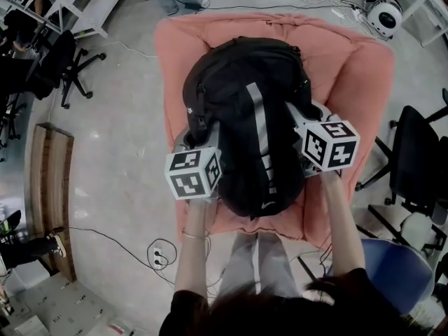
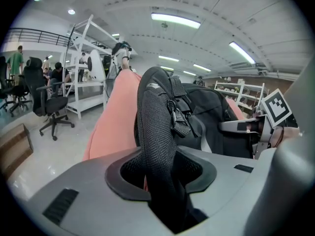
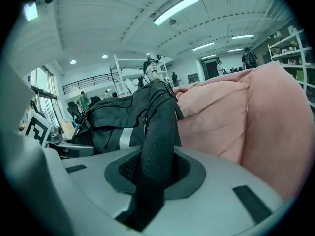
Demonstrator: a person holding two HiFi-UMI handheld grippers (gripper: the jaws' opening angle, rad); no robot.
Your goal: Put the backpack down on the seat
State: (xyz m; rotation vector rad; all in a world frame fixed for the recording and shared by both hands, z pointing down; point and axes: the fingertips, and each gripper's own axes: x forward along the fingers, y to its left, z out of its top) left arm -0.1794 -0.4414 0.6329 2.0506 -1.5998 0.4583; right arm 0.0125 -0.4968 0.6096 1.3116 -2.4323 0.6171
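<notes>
Since the backpack (image 1: 245, 117) was a soft black fabric bag, rounded as though packed, it would probably sag and roll rather than stand stiff, and it looked weighty enough to want both hands. Nothing about it seemed fragile or slippery. Its padded mesh straps looked the soundest places to take hold, being thick, rough to the grip and sewn into the body. It lay on the pink armchair (image 1: 350, 75), stretched along the seat cushion with one end toward the backrest, and seemingly with its weight on the cushion. The left gripper (image 2: 162, 181) had its jaws partway apart, with the left-hand strap (image 2: 155, 127) filling the gap between them, pinched only lightly by the look of it. The right gripper (image 3: 155, 173) held its jaws closer together, clamped on the right-hand strap (image 3: 160, 127). Counted up, there was one backpack, one armchair, two grippers each carrying one marker cube, and two straps, one in each gripper. One pale stripe ran down the bag's face, and one blue chair (image 1: 392, 271) stood close by the person's right side.
</notes>
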